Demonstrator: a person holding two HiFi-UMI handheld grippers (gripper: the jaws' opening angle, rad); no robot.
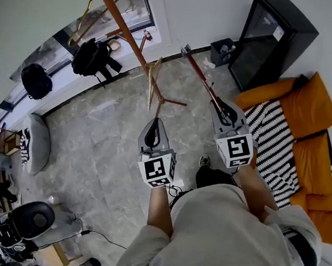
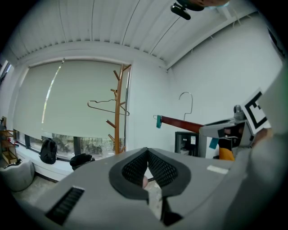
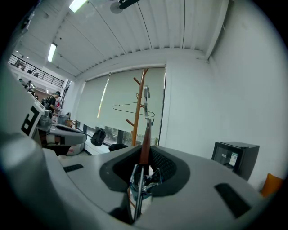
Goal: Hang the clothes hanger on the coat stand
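Right claw (image 1: 221, 107) is clamped on one end of the red-brown wooden clothes hanger (image 1: 202, 79). The hanger sticks out ahead of the claw above the floor, pointing toward the wooden coat stand (image 1: 119, 16) by the window, well short of it and not hung. Left claw (image 1: 152, 124) is closed with tips together and nothing in it, held beside the right one; a thin wire hanger (image 2: 106, 107) hangs on the stand.

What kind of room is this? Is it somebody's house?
Probably an office lounge, not a house. There is a wooden coat stand by a wide window, an orange sofa, and backpacks left under the glass.
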